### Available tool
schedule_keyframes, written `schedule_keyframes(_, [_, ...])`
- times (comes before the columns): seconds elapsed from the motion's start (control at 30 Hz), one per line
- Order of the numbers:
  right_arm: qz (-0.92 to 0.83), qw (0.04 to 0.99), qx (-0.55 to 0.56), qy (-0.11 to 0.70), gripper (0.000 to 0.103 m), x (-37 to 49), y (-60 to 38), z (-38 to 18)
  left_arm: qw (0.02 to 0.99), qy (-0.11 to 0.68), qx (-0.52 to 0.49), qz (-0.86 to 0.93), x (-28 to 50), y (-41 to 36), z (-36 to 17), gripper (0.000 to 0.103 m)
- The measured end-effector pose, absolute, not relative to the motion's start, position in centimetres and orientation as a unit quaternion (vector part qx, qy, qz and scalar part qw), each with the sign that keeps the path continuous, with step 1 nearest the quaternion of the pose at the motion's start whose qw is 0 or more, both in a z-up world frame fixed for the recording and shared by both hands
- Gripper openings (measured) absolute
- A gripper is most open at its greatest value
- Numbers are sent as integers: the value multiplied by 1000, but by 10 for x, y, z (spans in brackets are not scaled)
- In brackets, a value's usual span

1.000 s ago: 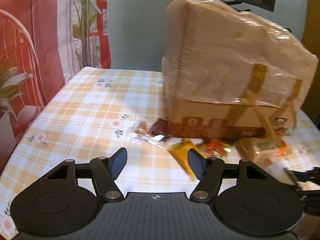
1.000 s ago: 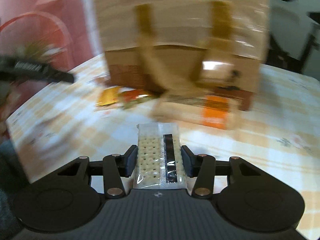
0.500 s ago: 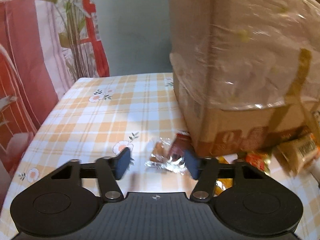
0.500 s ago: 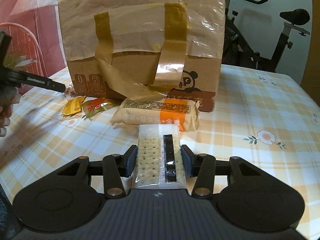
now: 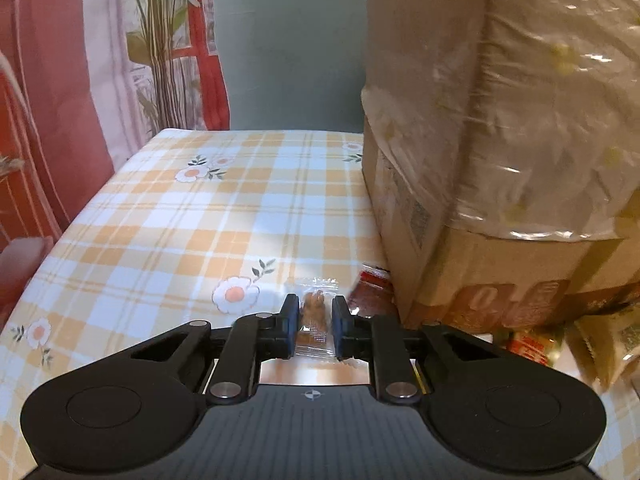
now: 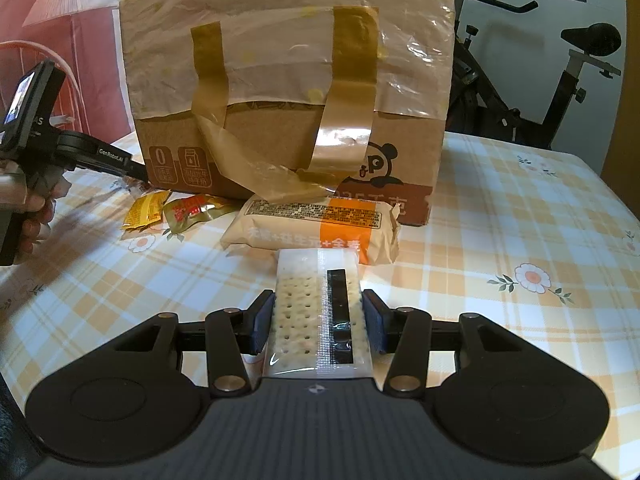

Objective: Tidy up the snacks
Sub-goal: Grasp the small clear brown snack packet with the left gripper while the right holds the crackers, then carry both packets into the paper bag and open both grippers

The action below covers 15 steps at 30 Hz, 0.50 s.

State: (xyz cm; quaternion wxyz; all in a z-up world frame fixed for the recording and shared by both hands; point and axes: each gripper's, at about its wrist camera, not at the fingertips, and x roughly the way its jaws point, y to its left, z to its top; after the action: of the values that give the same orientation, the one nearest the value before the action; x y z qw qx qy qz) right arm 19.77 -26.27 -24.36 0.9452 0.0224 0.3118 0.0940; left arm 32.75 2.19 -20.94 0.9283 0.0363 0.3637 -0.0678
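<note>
Left claw (image 5: 315, 326) first: its jaws are pinched nearly together on a small clear-wrapped brown snack (image 5: 314, 314), low centre of the left wrist view, the wrapper's ends poking out past the pads. It looks gripped across its narrow width, the sensible way to take something this thin. Whether it has left the counter (image 5: 208, 220) I cannot tell. Just right of it a red sachet (image 5: 370, 290) lies tucked against the corner of the cardboard box (image 5: 500, 184), which fills the whole right half of the frame under taped plastic film.

Over to the right claw (image 6: 318, 320): jaws part-way open and pressed to both long edges of a cracker packet (image 6: 318, 308), held flat and pointing straight ahead, bottom centre of the right wrist view. Right behind its far end sits an orange-and-beige snack bag (image 6: 316, 228) against the box front (image 6: 288, 80). Left of that, a yellow sachet (image 6: 146, 208) and a red-and-green one (image 6: 192, 210) lie side by side.

Room to move? The box is a wall dead ahead for both claws. Open checked cloth stretches to the upper left of the left view, with the counter edge dropping off at far left. In the right view, the right half is bare cloth, my pick for setting things down.
</note>
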Motion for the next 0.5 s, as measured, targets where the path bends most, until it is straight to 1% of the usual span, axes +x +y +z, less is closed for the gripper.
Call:
schedule_keyframes(0.23, [95,945,25,312,49,198,-264,-244,930,360,34,-73,293,24,-201,18])
schedule_keyframes(0.5, [95,945,27,312,49,198,-264,-244,941,329,21,-81,248,15,-180,18])
